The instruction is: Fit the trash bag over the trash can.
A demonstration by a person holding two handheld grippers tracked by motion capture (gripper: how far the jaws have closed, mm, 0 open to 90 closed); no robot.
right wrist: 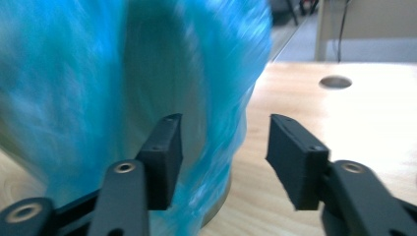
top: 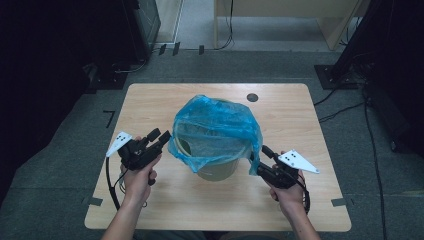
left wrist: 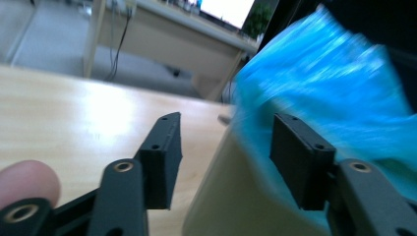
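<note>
A cream bucket stands mid-table with a blue plastic bag draped over its rim and hanging down its sides. My left gripper is open just left of the bucket, its jaws at the bag's hanging edge. In the left gripper view the open gripper faces the bucket wall, with the blurred bag above it. My right gripper is open at the bucket's right side; in the right gripper view the gripper has the bag's edge between its spread jaws, not pinched.
The wooden table has a round cable hole near its far edge. Beyond the table lie grey floor, cables and a pale desk. Dark equipment stands at both sides.
</note>
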